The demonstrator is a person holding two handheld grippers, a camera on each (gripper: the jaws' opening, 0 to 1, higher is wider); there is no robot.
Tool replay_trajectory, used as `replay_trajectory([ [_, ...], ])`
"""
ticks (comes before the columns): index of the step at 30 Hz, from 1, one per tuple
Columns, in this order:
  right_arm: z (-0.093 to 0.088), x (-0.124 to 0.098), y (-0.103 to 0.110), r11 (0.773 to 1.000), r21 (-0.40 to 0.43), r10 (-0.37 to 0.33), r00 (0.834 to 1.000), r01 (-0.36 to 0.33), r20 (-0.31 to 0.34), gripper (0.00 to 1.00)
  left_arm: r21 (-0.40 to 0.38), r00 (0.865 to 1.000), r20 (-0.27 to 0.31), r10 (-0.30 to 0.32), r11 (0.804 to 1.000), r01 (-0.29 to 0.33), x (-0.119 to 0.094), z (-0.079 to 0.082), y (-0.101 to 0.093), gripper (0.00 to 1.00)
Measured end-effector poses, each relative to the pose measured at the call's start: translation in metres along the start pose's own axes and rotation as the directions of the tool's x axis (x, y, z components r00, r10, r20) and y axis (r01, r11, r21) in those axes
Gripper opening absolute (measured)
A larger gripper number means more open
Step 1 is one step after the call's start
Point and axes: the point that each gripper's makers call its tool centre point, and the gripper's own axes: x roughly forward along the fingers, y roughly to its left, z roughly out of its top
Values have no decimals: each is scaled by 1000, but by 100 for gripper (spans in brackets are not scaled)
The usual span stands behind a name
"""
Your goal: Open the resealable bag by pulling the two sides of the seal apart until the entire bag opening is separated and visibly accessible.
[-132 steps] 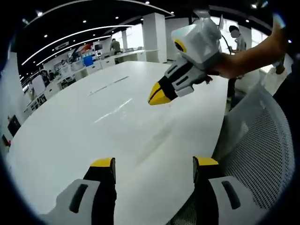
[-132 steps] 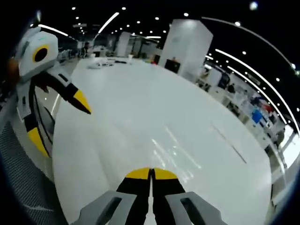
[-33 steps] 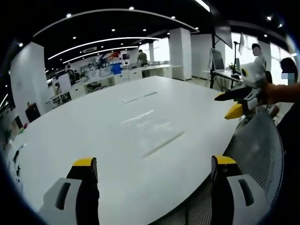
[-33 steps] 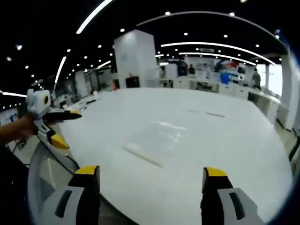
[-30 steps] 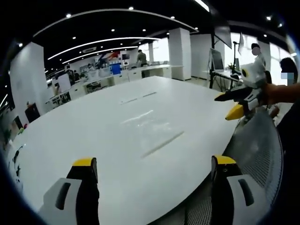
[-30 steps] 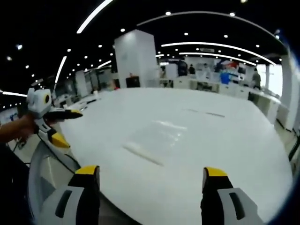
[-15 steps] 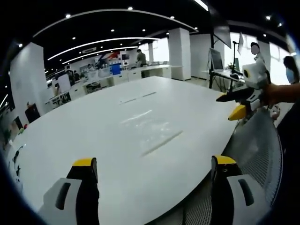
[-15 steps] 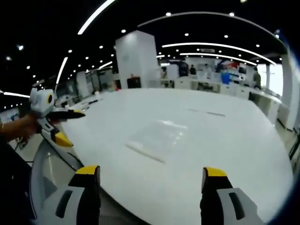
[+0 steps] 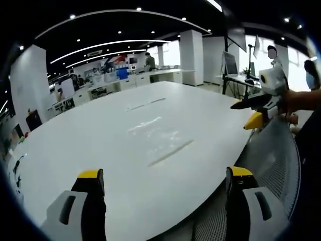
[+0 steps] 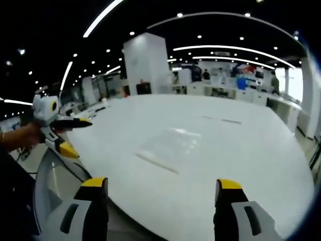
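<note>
Little has moved since a moment ago: both grippers, left gripper (image 9: 163,183) and right gripper (image 10: 163,193), still hover with jaws spread wide, nothing held, near the large white table (image 9: 90,150). The flat clear plastic resealable bag (image 10: 168,145) lies untouched farther out; next, I judge, reach for its seal.

One resealable bag (image 10: 168,146) lies on one white table (image 10: 241,160), and two grippers are present.

Bare white table (image 10: 241,150) around flat bag (image 10: 168,146), seemingly unobstructed, mesh chair (image 9: 273,165) beside edge

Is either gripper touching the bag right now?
No, the bag lies flat on the table, ahead of the open right gripper.
</note>
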Motion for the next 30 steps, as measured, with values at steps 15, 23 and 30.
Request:
replay_trajectory([
  [15, -3, -9, -1, 1000, 6, -10, 1000, 10, 0, 87, -10, 1000, 9, -7, 1000, 7, -1, -1, -7, 99],
  [23, -1, -12, 0, 1000, 6, -8, 1000, 8, 5, 86, 0, 1000, 24, 9, 1000, -9, -3, 5, -7, 97],
  [30, -1, -14, 0, 1000, 7, -7, 1000, 7, 10, 86, 3, 1000, 17, 8, 1000, -8, -4, 4, -8, 96],
])
